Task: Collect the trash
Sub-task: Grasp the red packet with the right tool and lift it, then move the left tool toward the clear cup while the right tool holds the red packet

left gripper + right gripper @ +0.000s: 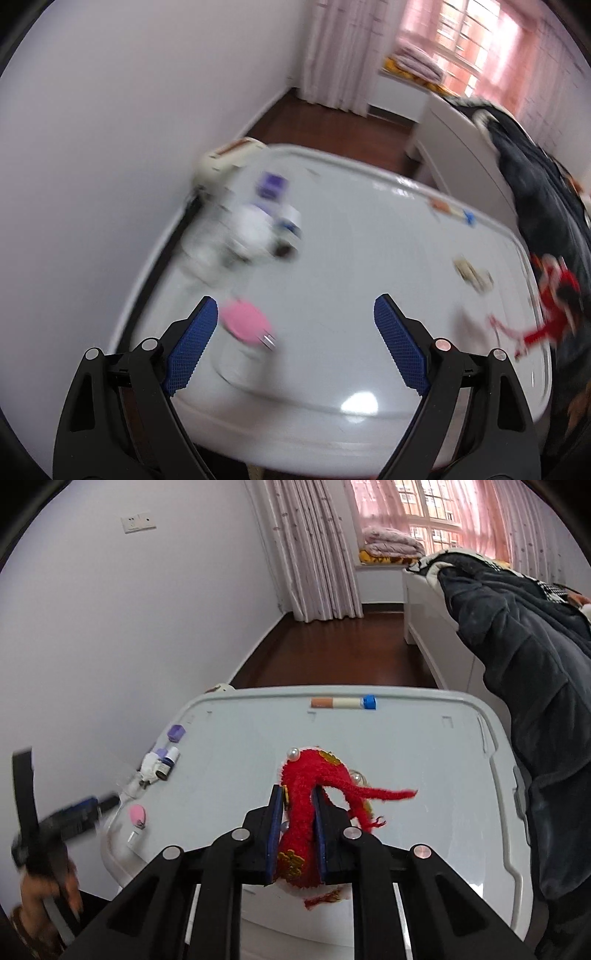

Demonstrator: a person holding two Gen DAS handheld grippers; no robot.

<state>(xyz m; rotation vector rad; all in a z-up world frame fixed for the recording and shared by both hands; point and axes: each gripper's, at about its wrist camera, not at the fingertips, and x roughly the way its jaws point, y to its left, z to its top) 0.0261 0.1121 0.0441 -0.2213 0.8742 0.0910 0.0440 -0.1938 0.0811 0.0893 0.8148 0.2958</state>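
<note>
My right gripper (pixel 297 794) is shut on a red fuzzy ornament (pixel 310 779) with pearls and gold trim, held just above the white table (pixel 424 775); the ornament also shows in the left wrist view (pixel 546 321). My left gripper (pixel 295 314) is open and empty over the table's left front, and it shows blurred at the left edge of the right wrist view (pixel 74 816). A pink oval item (pixel 245 325) lies beside its left finger. A cluster of small bottles and white scraps (pixel 255 229) lies along the wall side. A tube with a blue cap (pixel 343 702) lies at the far edge.
A white wall (pixel 110 627) runs along the table's left. A bed draped with dark clothing (pixel 517 646) stands close on the right. Dark wood floor (pixel 351 646) and curtains lie beyond. A small crumpled wrapper (pixel 472 273) lies on the table's right side.
</note>
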